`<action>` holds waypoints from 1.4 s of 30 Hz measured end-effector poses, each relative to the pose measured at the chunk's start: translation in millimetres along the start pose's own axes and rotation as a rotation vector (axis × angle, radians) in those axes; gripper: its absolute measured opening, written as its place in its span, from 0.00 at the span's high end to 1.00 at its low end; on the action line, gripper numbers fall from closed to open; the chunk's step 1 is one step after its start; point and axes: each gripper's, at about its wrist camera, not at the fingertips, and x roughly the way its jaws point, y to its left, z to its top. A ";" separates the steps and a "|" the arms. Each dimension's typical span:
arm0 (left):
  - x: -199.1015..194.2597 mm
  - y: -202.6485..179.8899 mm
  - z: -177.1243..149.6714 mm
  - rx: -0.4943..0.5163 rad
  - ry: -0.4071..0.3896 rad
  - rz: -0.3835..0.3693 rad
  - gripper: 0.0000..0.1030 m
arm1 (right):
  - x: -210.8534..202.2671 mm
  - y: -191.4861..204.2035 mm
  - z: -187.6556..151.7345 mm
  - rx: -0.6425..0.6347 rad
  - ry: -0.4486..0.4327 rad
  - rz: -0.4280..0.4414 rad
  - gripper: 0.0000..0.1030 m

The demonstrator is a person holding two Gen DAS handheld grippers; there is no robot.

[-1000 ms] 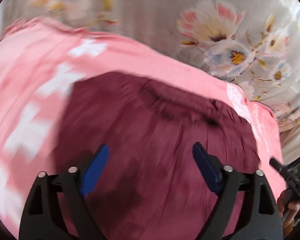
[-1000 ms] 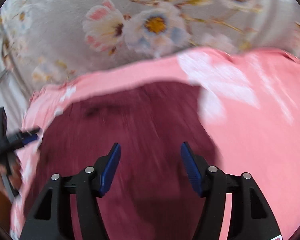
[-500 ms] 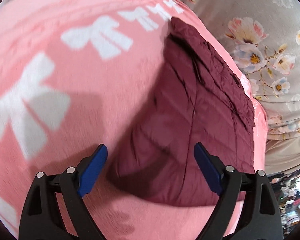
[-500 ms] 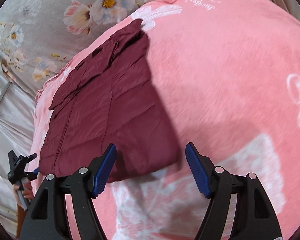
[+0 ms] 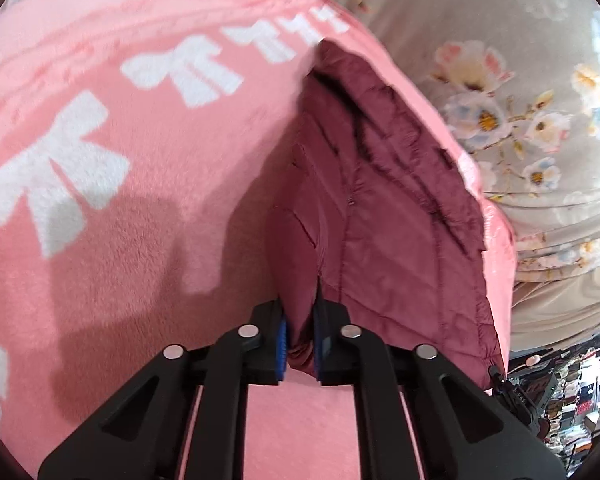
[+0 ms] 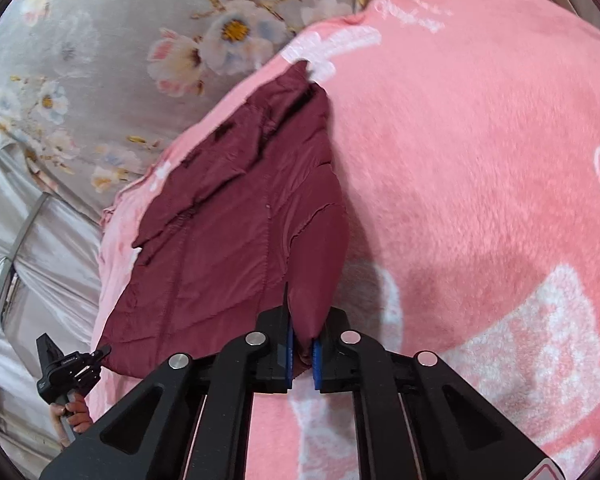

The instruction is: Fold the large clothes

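Observation:
A dark maroon quilted jacket [image 5: 388, 216] lies folded on a pink blanket [image 5: 120, 240] with white bow prints. My left gripper [image 5: 300, 344] is shut on the jacket's near left corner. In the right wrist view the same jacket [image 6: 228, 232] stretches away to the upper left, and my right gripper [image 6: 302, 354] is shut on its near right corner. Both pinched corners bunch up between the blue pads. The left gripper also shows small at the jacket's far corner in the right wrist view [image 6: 72, 364].
The pink blanket [image 6: 480, 180] lies on a grey floral bedsheet [image 5: 520, 80], also seen in the right wrist view [image 6: 120, 60]. The bed edge drops off beyond the jacket; a cluttered room [image 5: 560, 392] shows at the lower right.
Both grippers were open above the jacket; they have come down to its near corners and closed on the fabric, which now bunches between the pads.

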 end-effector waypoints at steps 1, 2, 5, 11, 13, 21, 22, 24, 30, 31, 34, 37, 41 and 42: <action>-9.3 -5.0 -1.5 0.009 -0.013 -0.010 0.94 | -8.1 4.1 0.0 -0.011 -0.015 0.010 0.95; -15.7 -8.8 -2.0 0.019 -0.021 -0.018 0.95 | -18.1 8.9 -0.1 -0.025 -0.037 0.021 0.95; -45.2 -24.2 -9.2 0.053 -0.051 -0.054 0.96 | -52.8 21.3 -5.3 -0.088 -0.115 0.053 0.96; -123.1 -45.0 -34.4 0.109 -0.165 -0.136 0.96 | -138.5 53.3 -20.1 -0.233 -0.328 0.150 0.96; -154.0 -50.0 -40.7 0.117 -0.233 -0.173 0.96 | -163.3 60.9 -21.2 -0.259 -0.380 0.189 0.96; -247.6 -80.9 -34.3 0.164 -0.475 -0.268 0.96 | -227.0 98.1 4.8 -0.323 -0.556 0.291 0.96; -250.0 -84.9 -30.6 0.170 -0.486 -0.272 0.96 | -221.1 100.2 13.1 -0.311 -0.550 0.289 0.96; -244.0 -98.4 -15.3 0.196 -0.502 -0.242 0.96 | -199.9 99.6 29.7 -0.273 -0.514 0.275 0.96; -159.8 -111.5 35.2 0.199 -0.388 -0.036 0.96 | -98.5 70.5 78.1 -0.080 -0.330 0.141 0.96; -139.3 -111.7 45.1 0.200 -0.361 0.007 0.96 | -82.7 65.9 83.4 -0.058 -0.302 0.118 0.96; -100.2 -108.0 60.2 0.194 -0.312 0.075 0.96 | -48.2 57.6 95.5 -0.023 -0.251 0.068 0.96; -64.6 -102.4 75.1 0.183 -0.267 0.121 0.95 | -20.7 53.1 106.3 -0.008 -0.221 0.027 0.96; -21.7 -96.4 93.8 0.174 -0.219 0.182 0.95 | 15.3 41.2 115.6 0.016 -0.182 -0.032 0.96; -11.4 -95.0 97.7 0.171 -0.204 0.193 0.95 | 21.2 39.2 117.1 0.018 -0.179 -0.045 0.96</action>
